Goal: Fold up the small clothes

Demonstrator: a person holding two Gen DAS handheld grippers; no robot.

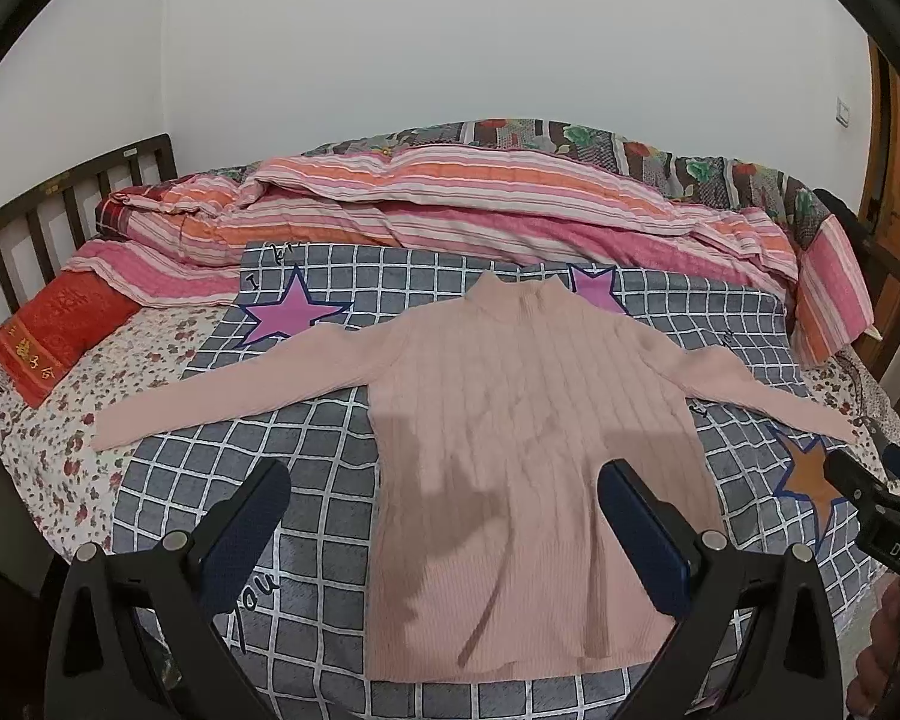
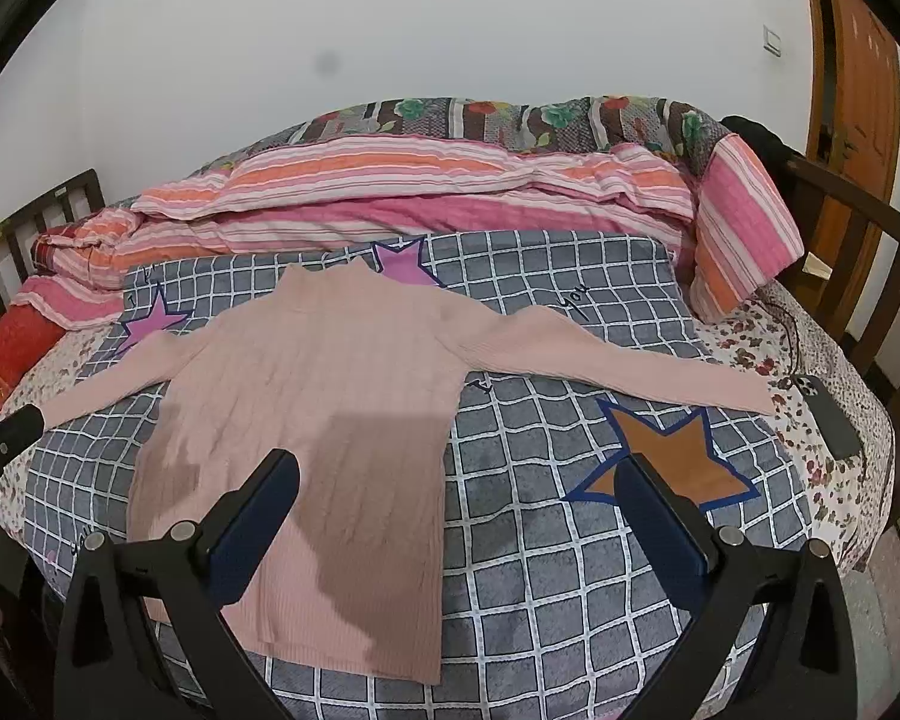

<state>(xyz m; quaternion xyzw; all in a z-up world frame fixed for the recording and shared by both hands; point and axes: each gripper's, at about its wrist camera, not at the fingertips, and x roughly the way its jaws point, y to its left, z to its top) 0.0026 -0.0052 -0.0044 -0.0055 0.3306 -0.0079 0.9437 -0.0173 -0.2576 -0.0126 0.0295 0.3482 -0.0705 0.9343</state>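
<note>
We see a pink ribbed sweater (image 1: 510, 420) spread flat, front side up, on a grey checked blanket (image 1: 258, 438) that covers the near part of the bed (image 1: 48, 420). Taking the sweater as our landmark: its high collar points toward the far wall, its hem lies nearest the cameras, and both sleeves stretch straight out to either side, their cuffs reaching past the blanket's edges onto the floral sheet.

Our left gripper (image 1: 444, 480) hovers above the sweater's lower half with its jaws wide apart, holding nothing; one finger sits over the blanket beside the sweater's hem, the other over the sweater's edge. Our right gripper (image 2: 459, 474) is likewise spread apart and empty (its shadow falls across the sweater's body), with one finger above the sweater's hem side and the other above an orange star (image 2: 666, 456) printed on the blanket just beside the sweater.

Beyond the sweater's collar a pink and orange striped quilt (image 1: 450, 204) lies bunched across the bed, with a floral quilt behind it against the wall. Beyond the cuff on the left a red pillow (image 1: 60, 330) rests near the wooden headboard rails. Just past the other cuff a dark phone (image 2: 828, 414) lies on the sheet.
</note>
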